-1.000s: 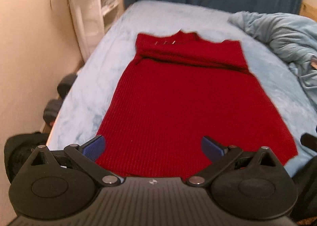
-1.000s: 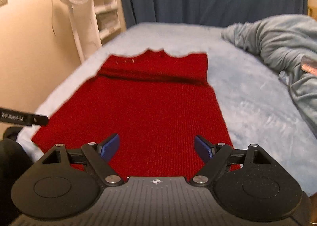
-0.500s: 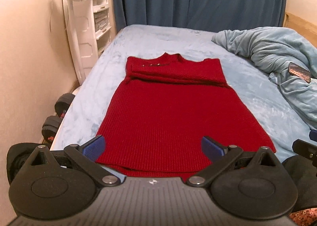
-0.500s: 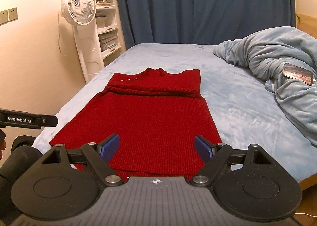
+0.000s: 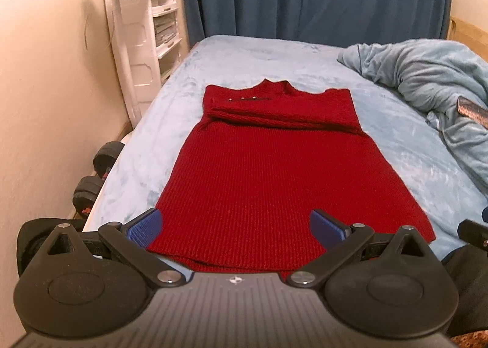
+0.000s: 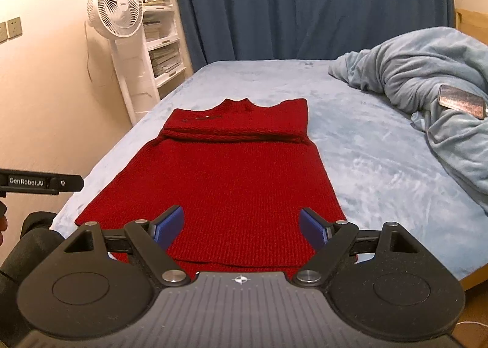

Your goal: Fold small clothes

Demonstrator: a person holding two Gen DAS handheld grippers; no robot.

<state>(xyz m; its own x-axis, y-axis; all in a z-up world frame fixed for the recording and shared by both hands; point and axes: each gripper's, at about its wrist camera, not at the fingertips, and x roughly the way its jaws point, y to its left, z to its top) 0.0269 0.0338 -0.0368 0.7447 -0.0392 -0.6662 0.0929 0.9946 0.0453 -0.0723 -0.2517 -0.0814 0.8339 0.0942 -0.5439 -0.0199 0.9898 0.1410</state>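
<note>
Hovering tools: both grippers hang over the near hem, and neither one has cloth in it!
Left gripper [image 5: 235, 224]: blue pads spread wide, nothing between them, poised over the hem's left half.
Right gripper [image 6: 242, 227]: jaws just as wide apart, empty, over the hem's right half; the left tool's black finger pokes in at this view's left edge.
What just changed: a second ago both cameras sat tight over the knit, which filled the frame; now they've pulled back and tipped up, and the whole room swings into view. The garment itself hasn't budged.
Red knit garment [image 5: 274, 177]: flat on the bed, collar at the far end, hem nearest the tools, sleeves already turned in across the chest as a thick band under the collar.
Bed [image 6: 366, 165]: pale blue cover; the garment lies on its left half, near the left edge.
Blanket [image 6: 427, 79]: crumpled heap to the right, well apart from the garment, with a small flat dark thing lying on it.
Further out: white fan [image 6: 115, 11] and shelves by the wall, dark curtain behind, dumbbells [image 5: 91, 186] on the floor to the left.
Meaning for the task: my read, sleeve fold done and released, hands resetting. Next likely call is a pinch on each hem corner to carry the bottom up toward the collar.
</note>
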